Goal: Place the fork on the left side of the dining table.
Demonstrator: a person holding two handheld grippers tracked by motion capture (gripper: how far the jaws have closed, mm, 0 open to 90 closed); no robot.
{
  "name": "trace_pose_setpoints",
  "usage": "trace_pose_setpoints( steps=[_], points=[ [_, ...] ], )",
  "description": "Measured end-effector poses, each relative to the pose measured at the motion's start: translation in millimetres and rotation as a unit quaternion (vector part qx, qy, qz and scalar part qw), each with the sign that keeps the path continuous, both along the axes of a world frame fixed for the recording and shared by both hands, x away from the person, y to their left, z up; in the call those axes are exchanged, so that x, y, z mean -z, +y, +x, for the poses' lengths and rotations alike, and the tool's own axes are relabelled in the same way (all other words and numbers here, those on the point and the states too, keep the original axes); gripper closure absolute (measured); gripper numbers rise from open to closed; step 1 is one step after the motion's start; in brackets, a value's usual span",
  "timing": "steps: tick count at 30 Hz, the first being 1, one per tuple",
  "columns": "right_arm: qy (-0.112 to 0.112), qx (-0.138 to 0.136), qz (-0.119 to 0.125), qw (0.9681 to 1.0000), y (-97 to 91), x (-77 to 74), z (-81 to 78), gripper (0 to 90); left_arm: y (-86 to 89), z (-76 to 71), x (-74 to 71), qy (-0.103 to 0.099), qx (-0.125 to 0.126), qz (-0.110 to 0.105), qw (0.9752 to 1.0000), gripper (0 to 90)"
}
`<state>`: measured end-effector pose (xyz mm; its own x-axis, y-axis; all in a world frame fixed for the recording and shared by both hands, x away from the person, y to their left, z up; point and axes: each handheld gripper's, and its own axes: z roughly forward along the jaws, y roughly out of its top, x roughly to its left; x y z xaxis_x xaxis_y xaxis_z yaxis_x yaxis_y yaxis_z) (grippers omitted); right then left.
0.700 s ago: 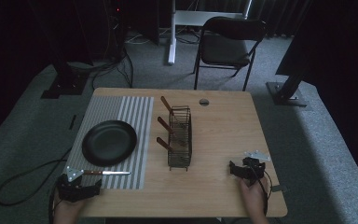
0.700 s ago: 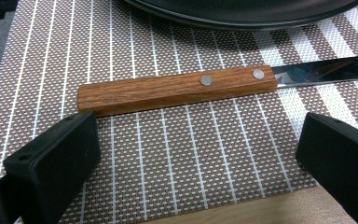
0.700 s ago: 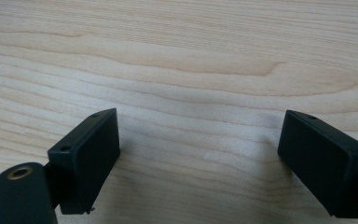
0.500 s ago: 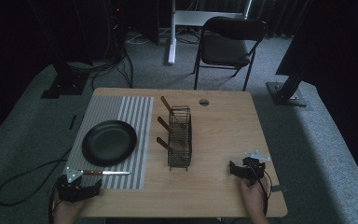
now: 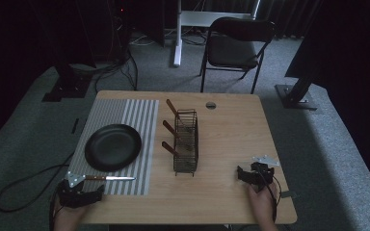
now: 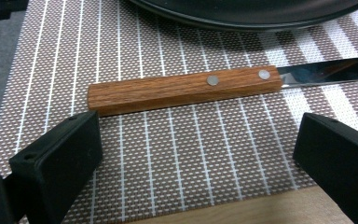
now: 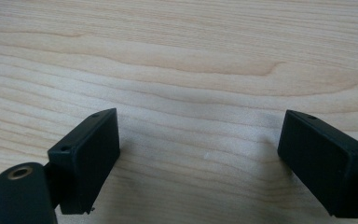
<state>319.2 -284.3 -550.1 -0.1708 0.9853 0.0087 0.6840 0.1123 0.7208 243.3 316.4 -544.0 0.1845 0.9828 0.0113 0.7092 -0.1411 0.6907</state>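
Observation:
A knife with a wooden handle (image 6: pixel 184 90) and steel blade (image 5: pixel 118 178) lies on the striped placemat (image 5: pixel 135 120), just in front of the black plate (image 5: pixel 112 146). My left gripper (image 6: pixel 196 158) stands open a short way before the handle, nothing between its jaws; in the high view it (image 5: pixel 79 193) sits at the table's near left corner. My right gripper (image 7: pixel 200 158) is open over bare wood, and in the high view it (image 5: pixel 254 174) rests at the near right of the table. A wire basket (image 5: pixel 186 142) holds three wooden-handled utensils.
The plate's rim (image 6: pixel 251 11) runs across the top of the left gripper view. A round cable hole (image 5: pixel 210 105) sits near the table's far edge. A chair (image 5: pixel 236 45) stands beyond the table. Cables trail on the floor at left.

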Motion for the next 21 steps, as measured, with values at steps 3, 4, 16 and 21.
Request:
trace_pose_setpoints(
  steps=[3, 4, 16, 21],
  points=[
    [0.000, 0.000, 0.000, 1.0000, 0.0, 0.0, 0.0, 12.4, -2.5, -1.2, -2.6, -0.002, 0.003, 0.001, 1.0000, 1.3],
    [0.000, 0.000, 0.000, 1.0000, 0.0, 0.0, 0.0, 12.4, -4.8, -1.9, -3.9, -0.004, 0.009, 0.003, 0.9999, 1.3],
    [0.000, 0.000, 0.000, 1.0000, 0.0, 0.0, 0.0, 12.4, -28.7, -7.7, -17.2, -0.018, 0.046, -0.014, 0.9987, 1.3],
    [0.000, 0.000, 0.000, 1.0000, 0.0, 0.0, 0.0, 12.4, -38.0, -8.7, -23.6, -0.019, 0.061, -0.020, 0.9977, 1.3]
  ],
)
